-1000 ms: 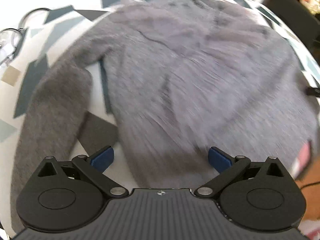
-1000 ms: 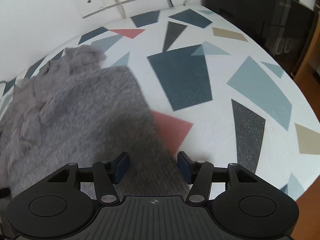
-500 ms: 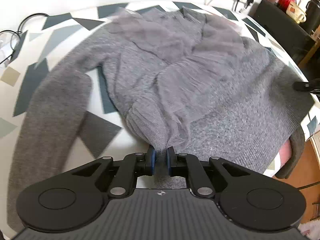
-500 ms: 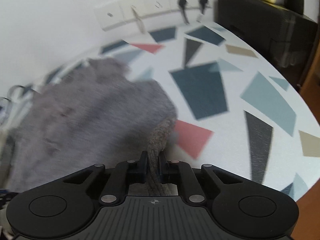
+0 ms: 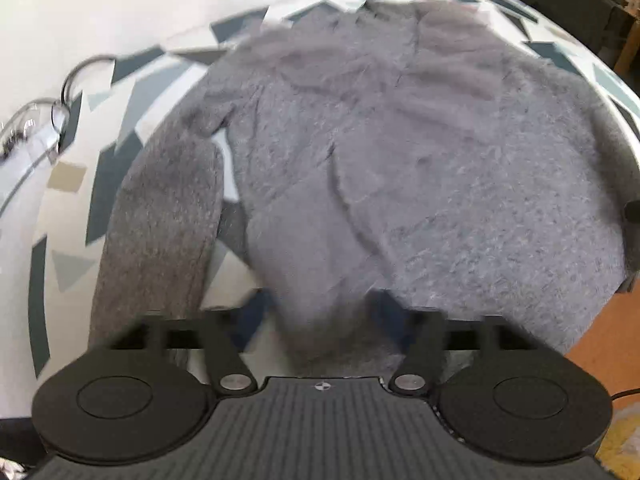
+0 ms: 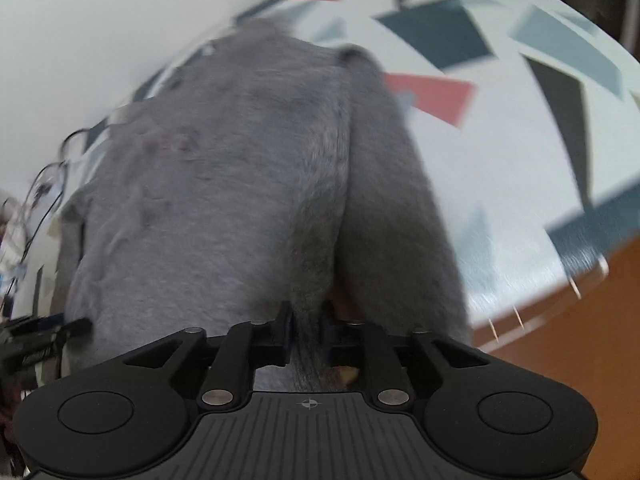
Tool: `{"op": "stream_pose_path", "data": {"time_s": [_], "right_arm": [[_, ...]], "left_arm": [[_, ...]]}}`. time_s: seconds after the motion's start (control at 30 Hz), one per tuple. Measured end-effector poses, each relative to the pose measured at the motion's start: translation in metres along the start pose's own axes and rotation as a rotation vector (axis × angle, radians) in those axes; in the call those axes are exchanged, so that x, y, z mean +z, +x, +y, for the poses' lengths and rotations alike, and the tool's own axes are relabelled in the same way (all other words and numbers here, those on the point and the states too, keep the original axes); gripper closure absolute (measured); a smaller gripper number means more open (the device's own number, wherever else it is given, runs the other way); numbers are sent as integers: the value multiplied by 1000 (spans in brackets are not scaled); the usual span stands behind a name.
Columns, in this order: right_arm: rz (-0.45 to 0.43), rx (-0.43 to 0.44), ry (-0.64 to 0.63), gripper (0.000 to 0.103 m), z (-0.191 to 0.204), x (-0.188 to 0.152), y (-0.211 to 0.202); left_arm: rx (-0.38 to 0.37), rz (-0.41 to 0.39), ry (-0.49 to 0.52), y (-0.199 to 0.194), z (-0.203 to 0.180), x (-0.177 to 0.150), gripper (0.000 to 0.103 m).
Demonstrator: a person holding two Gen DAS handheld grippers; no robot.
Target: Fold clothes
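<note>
A grey knit sweater (image 5: 420, 160) lies spread on the patterned table (image 5: 60, 220), one sleeve (image 5: 160, 220) running down the left side. My left gripper (image 5: 320, 316) hovers over the near hem. Its jaws are opening and stand well apart, and the blurred hem between them touches neither pad. In the right wrist view the sweater (image 6: 240, 180) rises toward my right gripper (image 6: 306, 328), with a darker fold (image 6: 392, 200) beside it. Those jaws are opening slightly, but a narrow strip of the knit still fills the gap between the pads.
Clear wire-rimmed items (image 5: 36, 128) and thin cables (image 6: 40, 184) lie at the table's far left. A dark chair (image 5: 560, 0) stands behind the table. The table's near right edge drops to a brown floor (image 6: 580, 320). Bare tabletop (image 6: 500, 160) lies right of the sweater.
The left jaws went from wide to shut on the hem, then spread apart again. The right jaws closed on the sweater's edge, moved sideways with it, and have widened a little.
</note>
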State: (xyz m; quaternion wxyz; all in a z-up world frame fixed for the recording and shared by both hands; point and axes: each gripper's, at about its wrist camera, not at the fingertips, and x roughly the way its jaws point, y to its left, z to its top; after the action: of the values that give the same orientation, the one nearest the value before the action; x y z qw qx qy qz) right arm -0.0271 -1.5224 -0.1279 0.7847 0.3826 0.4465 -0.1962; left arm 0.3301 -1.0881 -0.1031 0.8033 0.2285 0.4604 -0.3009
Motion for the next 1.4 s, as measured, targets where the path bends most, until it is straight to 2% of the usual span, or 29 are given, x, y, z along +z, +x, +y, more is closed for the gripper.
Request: {"op": "stream_pose_path", "data": {"time_s": [0.1, 0.23, 0.37, 0.53, 0.57, 0.6, 0.63, 0.67, 0.73, 0.77, 0.83, 0.97, 1.1, 1.3, 1.4], "right_arm": [[-75, -11, 11, 70, -6, 4, -23], [-170, -158, -31, 68, -21, 19, -36], [-148, -294, -148, 67, -30, 22, -18], [-119, -287, -244, 68, -21, 10, -1], [-114, -285, -263, 68, -17, 8, 2], [-109, -284, -283, 68, -13, 6, 6], [-104, -276, -300, 68, -11, 5, 6], [-99, -267, -317, 67, -8, 5, 6], [-107, -238, -307, 65, -7, 8, 3], [-110, -213, -291, 60, -8, 10, 0], [-116, -163, -258, 58, -10, 13, -4], [-87, -205, -296, 58, -13, 14, 3], [-87, -182, -271, 54, -17, 13, 5], [-73, -157, -303, 54, -3, 12, 10], [-73, -167, -324, 49, 3, 12, 13]], "left_arm": [[-8, -70, 19, -15, -11, 10, 31], [-72, -108, -17, -14, -33, 34, 26], [-68, -80, -31, 14, -55, 47, 26], [-41, -18, -21, 41, -75, 53, 25], [-35, -9, -21, 44, -77, 53, 22], [-28, -13, -23, 44, -78, 54, 13], [-29, -17, -23, 44, -80, 55, 8], [-34, -19, -19, 44, -83, 56, 8], [-35, -5, -13, 48, -88, 57, 7], [-36, 2, -10, 50, -91, 58, 6], [-34, 6, -16, 53, -95, 60, 1], [-43, 19, -53, 59, -96, 63, 0], [-41, 22, -86, 62, -95, 66, 0], [-22, -3, -104, 65, -99, 68, 0], [-19, -8, -112, 65, -99, 69, 0]]}}
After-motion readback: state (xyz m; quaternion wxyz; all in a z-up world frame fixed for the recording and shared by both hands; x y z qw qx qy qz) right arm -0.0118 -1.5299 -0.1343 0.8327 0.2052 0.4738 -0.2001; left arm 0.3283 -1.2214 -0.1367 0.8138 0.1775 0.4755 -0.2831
